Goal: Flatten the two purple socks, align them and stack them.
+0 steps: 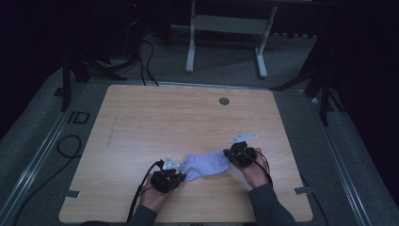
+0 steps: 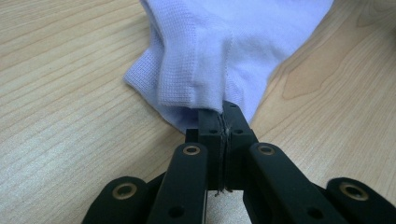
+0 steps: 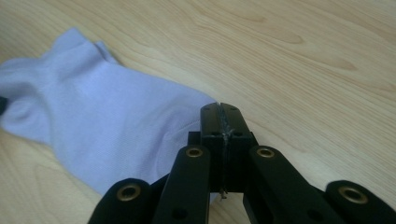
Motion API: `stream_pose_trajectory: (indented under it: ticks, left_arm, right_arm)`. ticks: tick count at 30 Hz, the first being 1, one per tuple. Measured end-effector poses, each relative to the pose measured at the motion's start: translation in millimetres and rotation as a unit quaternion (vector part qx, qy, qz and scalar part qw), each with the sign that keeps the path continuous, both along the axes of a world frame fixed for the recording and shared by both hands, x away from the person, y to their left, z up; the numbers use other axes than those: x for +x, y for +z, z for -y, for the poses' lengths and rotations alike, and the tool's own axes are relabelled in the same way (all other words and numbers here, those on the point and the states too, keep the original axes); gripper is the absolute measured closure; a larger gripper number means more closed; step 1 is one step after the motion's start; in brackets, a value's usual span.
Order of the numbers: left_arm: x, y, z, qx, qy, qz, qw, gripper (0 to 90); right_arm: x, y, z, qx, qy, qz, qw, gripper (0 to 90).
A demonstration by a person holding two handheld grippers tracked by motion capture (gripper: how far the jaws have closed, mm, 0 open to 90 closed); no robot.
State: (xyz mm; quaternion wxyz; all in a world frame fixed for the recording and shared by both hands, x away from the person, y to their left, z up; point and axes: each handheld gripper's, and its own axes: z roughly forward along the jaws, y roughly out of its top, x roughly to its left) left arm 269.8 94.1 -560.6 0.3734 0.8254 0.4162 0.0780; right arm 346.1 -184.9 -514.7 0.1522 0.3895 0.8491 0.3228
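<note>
A pale lilac ankle sock [image 1: 205, 165] lies stretched on the wooden table [image 1: 155, 122], between the two grippers. My left gripper [image 1: 170, 175] is at the sock's left end. In the left gripper view its jaws are shut on a fold of the sock's cuff [image 2: 205, 70], and the fabric rises out of the gripper's [image 2: 223, 108] tip. My right gripper [image 1: 237, 153] is at the sock's right end. In the right gripper view its jaws are closed at the toe edge of the sock [image 3: 107, 121], where the gripper's [image 3: 219, 108] tip meets the fabric.
A round grommet [image 1: 224, 100] sits in the table near its far edge. Cables [image 1: 141, 193] trail from the grippers toward the near edge. A white table frame [image 1: 226, 28] stands on the floor beyond the table.
</note>
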Motion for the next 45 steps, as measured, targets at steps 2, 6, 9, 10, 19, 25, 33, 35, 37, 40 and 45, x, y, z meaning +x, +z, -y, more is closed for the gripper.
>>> stream_pose_trajectory:
  ticks: [2,6,9,10,19,25,33,35,37,40,45]
  left_arm:
    - [0.0,0.1,0.1,0.0,0.0,0.0,1.0,88.7]
    - [0.3,-0.1,-0.6,-0.003,0.001,-0.003,1.0,88.7]
    - [0.1,-0.4,-0.7,-0.006,0.004,-0.004,1.0,88.7]
    - [0.1,-0.4,-0.8,-0.006,0.004,-0.004,1.0,88.6]
    - [-2.0,2.3,-2.2,-0.011,0.014,0.011,0.9998,88.4]
    - [-0.8,2.4,-5.1,-0.005,0.023,0.009,0.9997,88.1]
    - [0.6,1.6,-8.1,0.002,0.036,0.003,0.9993,87.8]
    - [0.7,2.1,-8.8,0.005,0.041,0.008,0.9991,84.5]
    - [0.8,3.3,-10.5,0.006,0.047,0.01,0.9988,75.4]
    - [1.2,5.9,-14.4,0.005,0.057,0.017,0.9982,64.9]
    - [2.3,9.3,-19.9,0.001,0.069,0.026,0.9973,55.7]
  right_arm:
    - [1.0,-1.0,1.7,-0.001,-0.002,-0.001,1.0,89.7]
    - [1.0,-5.1,3.3,0.002,-0.005,-0.005,1.0,89.6]
    - [1.1,-8.2,3.6,0.005,-0.008,-0.007,0.9999,89.6]
    - [1.2,-8.9,3.7,0.005,-0.008,-0.009,0.9999,89.6]
    - [-0.2,-10.2,1.1,0.015,0.0,0.002,0.9999,89.3]
    - [1.6,-18.6,0.8,0.012,-0.001,-0.005,0.9999,89.0]
    - [2.7,-23.0,2.6,0.015,-0.006,-0.006,0.9998,88.9]
    - [2.8,-23.4,2.2,0.014,-0.004,-0.006,0.9999,82.0]
    - [2.8,-23.7,2.1,0.014,0.004,-0.007,0.9999,70.5]
    - [1.0,-22.3,2.7,0.019,0.0,-0.002,0.9998,61.9]
    - [-1.1,-18.4,6.6,0.03,-0.012,0.007,0.9994,57.2]
